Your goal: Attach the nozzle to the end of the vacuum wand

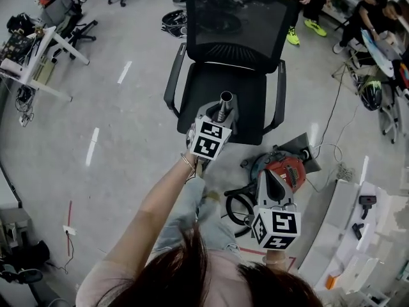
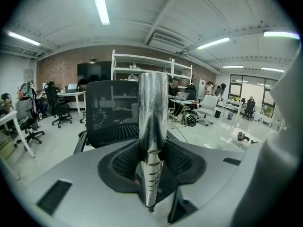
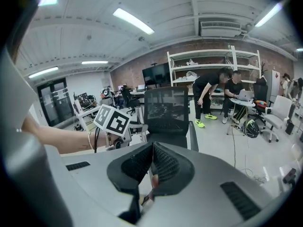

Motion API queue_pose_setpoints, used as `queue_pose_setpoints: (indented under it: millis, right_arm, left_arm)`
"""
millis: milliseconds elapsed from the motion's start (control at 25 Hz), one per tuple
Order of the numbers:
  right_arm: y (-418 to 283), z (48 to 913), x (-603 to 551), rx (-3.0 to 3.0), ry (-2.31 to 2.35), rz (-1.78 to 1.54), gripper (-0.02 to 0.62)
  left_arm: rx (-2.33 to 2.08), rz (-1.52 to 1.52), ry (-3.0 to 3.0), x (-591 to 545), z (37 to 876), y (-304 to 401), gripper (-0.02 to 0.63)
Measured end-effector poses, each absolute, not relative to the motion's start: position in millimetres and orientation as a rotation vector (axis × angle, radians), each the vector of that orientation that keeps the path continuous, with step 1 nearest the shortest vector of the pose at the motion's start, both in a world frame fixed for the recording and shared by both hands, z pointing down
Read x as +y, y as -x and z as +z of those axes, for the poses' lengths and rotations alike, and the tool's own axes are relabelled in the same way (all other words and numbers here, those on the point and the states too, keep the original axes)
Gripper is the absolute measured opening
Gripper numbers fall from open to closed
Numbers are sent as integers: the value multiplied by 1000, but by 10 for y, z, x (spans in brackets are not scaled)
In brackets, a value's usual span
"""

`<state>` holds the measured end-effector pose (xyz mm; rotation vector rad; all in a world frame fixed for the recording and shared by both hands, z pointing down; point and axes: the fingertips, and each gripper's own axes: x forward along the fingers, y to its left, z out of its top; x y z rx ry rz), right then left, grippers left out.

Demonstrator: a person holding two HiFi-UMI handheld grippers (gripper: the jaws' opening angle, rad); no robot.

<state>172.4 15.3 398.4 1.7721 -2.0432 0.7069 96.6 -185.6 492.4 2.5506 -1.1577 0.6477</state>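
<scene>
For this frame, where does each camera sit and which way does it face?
Head view: on the person's head, facing steeply down at a black mesh office chair and a red-and-grey vacuum body; hair, left forearm, left gripper and right gripper show.
Left gripper view: on the left gripper, looking along its jaws, shut on a shiny metal wand tube, toward the chair.
Right gripper view: on the right gripper, along its shut jaws toward the chair; left forearm shows.
Shared: all three see the chair.

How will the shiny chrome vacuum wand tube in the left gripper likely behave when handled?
The shiny chrome vacuum wand tube looks rigid: it stands straight, unbent. Its polished, mirror-like surface may slip between the black ribbed fingers. Being round, it would probably roll if laid down.
</scene>
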Motion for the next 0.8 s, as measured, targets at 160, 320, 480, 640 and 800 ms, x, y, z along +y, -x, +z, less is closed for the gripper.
queue_pose_setpoints:
  millis: [160,320,480,640,800]
  right_arm:
    - [-1605,3994,116,-2058,-1752,691,23]
    - [-1474,4040,18,-2045,-1757,683,23]
    - [-1339,4121,-110,-1995,-1792,688,23]
    - [-1213,4243,-227,-1933,-1822,712,23]
    - [-1081,4378,-290,-1865,-1857,767,23]
  left_arm:
    - [-1155,633,-2570,-1772,4889,-848,160]
    - [-1135,640,-2584,-1755,4869,-693,160]
    - [-1107,642,-2607,-1787,4788,-481,160]
    - [-1086,623,-2625,-1848,4764,-303,160]
    - [-1046,611,-2627,-1888,4802,-172,160]
